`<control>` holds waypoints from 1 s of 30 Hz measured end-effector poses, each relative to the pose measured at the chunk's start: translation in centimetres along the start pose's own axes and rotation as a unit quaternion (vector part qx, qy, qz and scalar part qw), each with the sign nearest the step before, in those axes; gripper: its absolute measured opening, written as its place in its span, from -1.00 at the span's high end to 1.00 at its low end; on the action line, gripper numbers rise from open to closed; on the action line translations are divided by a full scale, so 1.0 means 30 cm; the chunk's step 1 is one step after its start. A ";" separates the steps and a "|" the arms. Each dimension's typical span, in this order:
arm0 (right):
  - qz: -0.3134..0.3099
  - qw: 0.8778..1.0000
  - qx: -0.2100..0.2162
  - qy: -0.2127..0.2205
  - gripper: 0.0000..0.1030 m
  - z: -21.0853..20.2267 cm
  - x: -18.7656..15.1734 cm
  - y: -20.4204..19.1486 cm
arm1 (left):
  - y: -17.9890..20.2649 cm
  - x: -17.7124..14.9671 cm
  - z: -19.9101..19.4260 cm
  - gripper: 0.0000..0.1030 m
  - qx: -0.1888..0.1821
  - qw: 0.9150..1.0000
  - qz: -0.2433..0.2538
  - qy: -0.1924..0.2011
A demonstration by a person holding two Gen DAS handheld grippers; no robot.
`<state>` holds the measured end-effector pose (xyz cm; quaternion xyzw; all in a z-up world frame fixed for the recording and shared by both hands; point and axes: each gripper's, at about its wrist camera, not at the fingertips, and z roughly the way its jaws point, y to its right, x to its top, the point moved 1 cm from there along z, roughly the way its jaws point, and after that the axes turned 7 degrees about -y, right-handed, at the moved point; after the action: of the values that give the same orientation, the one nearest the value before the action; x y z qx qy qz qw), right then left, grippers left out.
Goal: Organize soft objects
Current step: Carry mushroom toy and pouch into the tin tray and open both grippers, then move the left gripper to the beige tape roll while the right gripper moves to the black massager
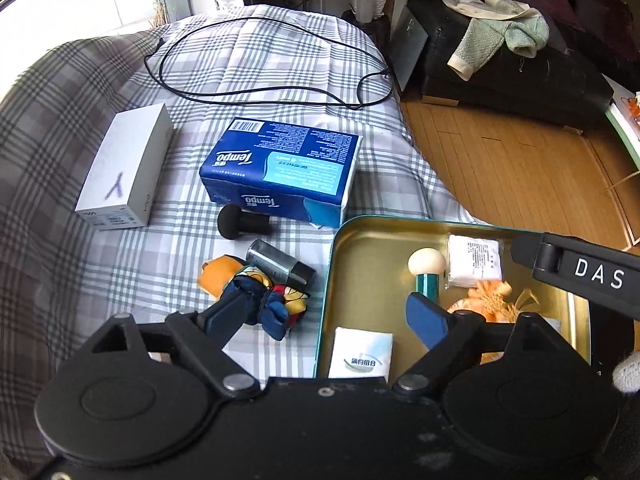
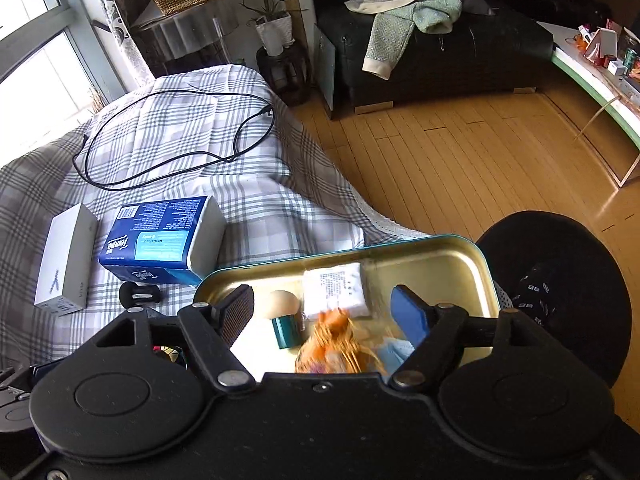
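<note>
Your left gripper [image 1: 326, 312] is open and empty; so is the right [image 2: 324, 312], above the tin [image 1: 340, 240]. The scarf bundle [image 1: 256, 292] lies just left of the tin: light, soft, slippery. Pinch it at the knot.

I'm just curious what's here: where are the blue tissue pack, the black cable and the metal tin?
blue tissue pack [image 1: 280, 160]: left wrist view, top face.
black cable [image 1: 256, 98]: left wrist view, near loop.
metal tin [image 2: 460, 264]: right wrist view, bare floor.

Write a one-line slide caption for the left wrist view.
Left gripper open above the tin tray's edge; knotted patterned cloth, battery and Tempo tissue pack remain on the plaid sheet.
</note>
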<state>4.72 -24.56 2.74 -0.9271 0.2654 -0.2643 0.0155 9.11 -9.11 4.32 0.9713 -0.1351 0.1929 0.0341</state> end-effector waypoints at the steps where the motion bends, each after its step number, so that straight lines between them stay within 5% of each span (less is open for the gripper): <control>1: 0.000 1.000 0.000 0.000 -0.41 0.000 -0.001 -0.001 | -0.009 -0.004 -0.004 -0.73 0.001 1.000 -0.003 0.001; 17: -0.025 0.999 0.012 -0.020 -0.41 0.026 -0.030 -0.068 | -0.323 -0.092 -0.065 -0.97 0.026 0.995 -0.095 0.012; 30: -0.074 0.995 0.033 -0.056 -0.41 0.096 -0.100 -0.195 | -0.710 -0.162 -0.045 -0.98 0.099 0.970 -0.222 0.011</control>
<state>6.82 -18.36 -0.18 -0.9564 0.1863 -0.2210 0.0413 10.17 12.72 3.39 0.9735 0.1035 0.2033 -0.0185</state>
